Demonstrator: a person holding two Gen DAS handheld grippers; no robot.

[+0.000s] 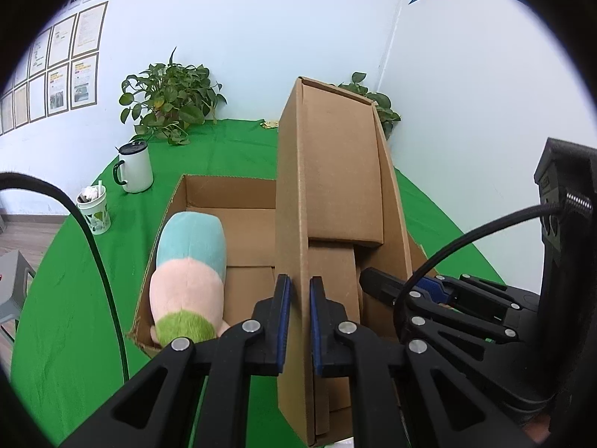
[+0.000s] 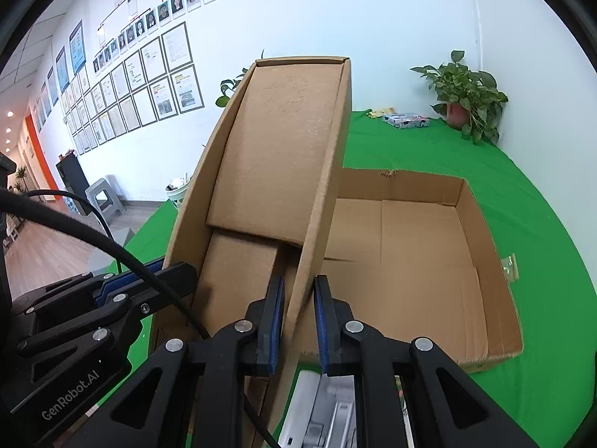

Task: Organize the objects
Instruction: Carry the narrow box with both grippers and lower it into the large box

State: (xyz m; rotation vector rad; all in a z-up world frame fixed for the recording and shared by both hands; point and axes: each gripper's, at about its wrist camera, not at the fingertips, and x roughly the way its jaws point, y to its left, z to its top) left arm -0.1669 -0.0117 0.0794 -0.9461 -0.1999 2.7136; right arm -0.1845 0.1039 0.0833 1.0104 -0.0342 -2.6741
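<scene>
We hold the left claw [image 1: 299, 321] clamped on one side wall of the raised cardboard lid [image 1: 335, 186], its blue pads pressed to both faces of that wall. Our right claw [image 2: 298, 323] straddles the opposite wall of the same lid [image 2: 276, 156]; its left pad sits against the cardboard, but whether the right pad touches we cannot tell. The lid stands tilted up and away from us, its hollow inner side facing us, above the open cardboard box [image 1: 242, 231].

Inside the box, against its left wall, lies a plush toy [image 1: 190, 276] banded in blue, pink and green. The rest of the box floor [image 2: 418, 261] is bare cardboard.

The box rests on the green-covered table [image 1: 67, 306]. Left of the box stand a white mug [image 1: 135, 168] with a dark lid and, just beside it, a patterned cup [image 1: 94, 209]. Beyond the box, by the wall, are two potted plants [image 1: 169, 100] [image 2: 466, 97], with a flat printed packet [image 2: 406, 119] between them. Below the right claw a white and grey object [image 2: 321, 410] shows only in part.
</scene>
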